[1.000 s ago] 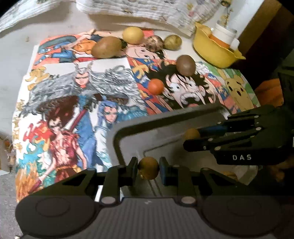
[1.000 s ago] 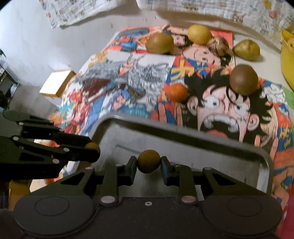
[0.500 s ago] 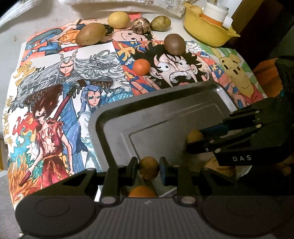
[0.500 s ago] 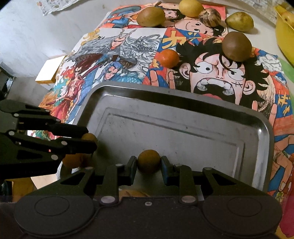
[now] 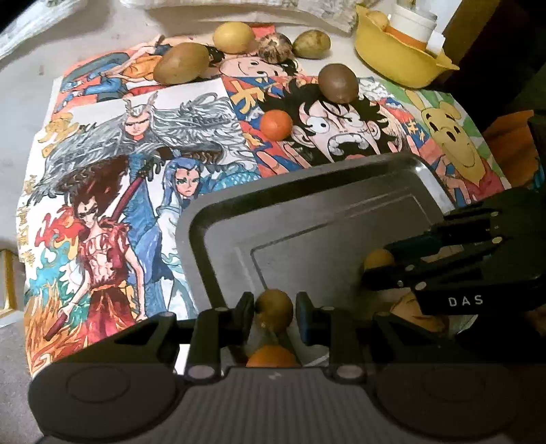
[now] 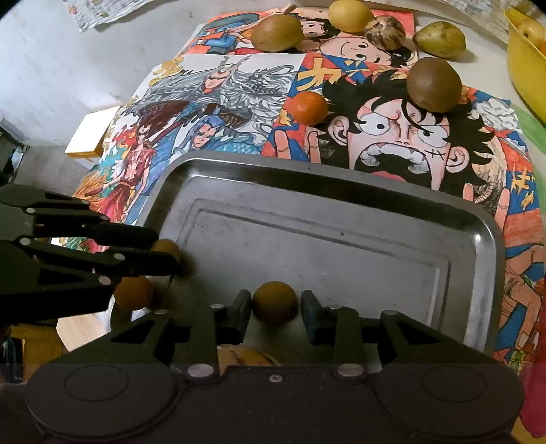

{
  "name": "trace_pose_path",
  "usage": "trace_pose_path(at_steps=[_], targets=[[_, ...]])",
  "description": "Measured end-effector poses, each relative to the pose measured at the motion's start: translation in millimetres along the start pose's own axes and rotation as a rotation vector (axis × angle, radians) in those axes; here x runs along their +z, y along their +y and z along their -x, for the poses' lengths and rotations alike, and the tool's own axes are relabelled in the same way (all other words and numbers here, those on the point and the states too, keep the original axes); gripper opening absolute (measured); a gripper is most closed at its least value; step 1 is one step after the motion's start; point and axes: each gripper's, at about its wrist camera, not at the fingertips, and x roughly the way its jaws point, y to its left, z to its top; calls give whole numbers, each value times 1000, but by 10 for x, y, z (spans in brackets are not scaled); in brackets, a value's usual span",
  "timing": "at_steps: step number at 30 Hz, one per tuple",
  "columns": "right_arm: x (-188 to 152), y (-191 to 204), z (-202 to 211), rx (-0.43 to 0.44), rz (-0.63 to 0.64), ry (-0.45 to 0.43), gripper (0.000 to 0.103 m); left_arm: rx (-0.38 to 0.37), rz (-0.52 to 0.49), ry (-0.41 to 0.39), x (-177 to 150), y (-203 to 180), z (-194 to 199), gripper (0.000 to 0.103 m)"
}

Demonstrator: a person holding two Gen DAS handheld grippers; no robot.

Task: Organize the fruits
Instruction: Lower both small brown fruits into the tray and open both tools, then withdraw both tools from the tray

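Fruits are being gathered over a metal tray that is lying on colourful cartoon posters. In the left wrist view, a small brown fruit is sitting between the fingers of the left gripper, above the tray's near left corner; narrow gaps are showing on either side of it, so the fingers are seen parted rather than clamped. An orange fruit is being partly hidden just below them. In the right wrist view, another small brown fruit is lying between the fingers of the right gripper, over the tray's near edge; a gap is visible on both sides, so these fingers too are being held apart. A pale banded fruit is partly showing beneath that gripper.

Farther back, on the posters, an orange and a round brown fruit are resting apart from each other, and four more fruits are lined up near the far edge: a greenish-brown one, a yellow one, a striped one and a green one. A yellow bowl is standing at the far right.
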Motion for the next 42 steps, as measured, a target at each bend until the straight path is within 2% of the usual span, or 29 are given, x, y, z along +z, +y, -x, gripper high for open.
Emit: trace_pose_path(at_steps=[5, 9, 12, 13, 14, 16, 18, 20, 21, 26, 33, 38, 42], targets=[[-11, -5, 38, 1, 11, -10, 42, 17, 15, -19, -31, -4, 69, 32], [-24, 8, 84, -10, 36, -21, 53, 38, 23, -41, -71, -22, 137, 33], [-41, 22, 144, -18, 64, -36, 60, 53, 42, -60, -113, -21, 207, 40], [-49, 28, 164, -20, 74, -42, 61, 61, 49, -68, -133, -24, 238, 46], [-57, 36, 186, -19, 85, -49, 64, 69, 55, -75, -150, -26, 270, 58], [-75, 59, 233, -15, 110, -61, 68, 85, 65, -99, -188, -40, 336, 67], [-101, 78, 281, -10, 134, -71, 75, 88, 75, -116, -226, -56, 394, 72], [-130, 99, 322, -5, 155, -75, 80, 97, 94, -134, -270, -73, 443, 83], [-150, 106, 344, -3, 165, -77, 83, 104, 102, -145, -293, -81, 465, 85], [-286, 99, 437, 5, 189, -87, 91, 127, 153, -184, -438, -141, 548, 98], [-501, -15, 526, 26, 173, -69, 101, 140, 188, -183, -662, -286, 593, 101], [-668, -80, 578, 35, 174, -53, 102, 141, 195, -168, -796, -409, 597, 102], [-775, -151, 603, 18, 162, -35, 102, 155, 193, -124, -871, -505, 555, 102]])
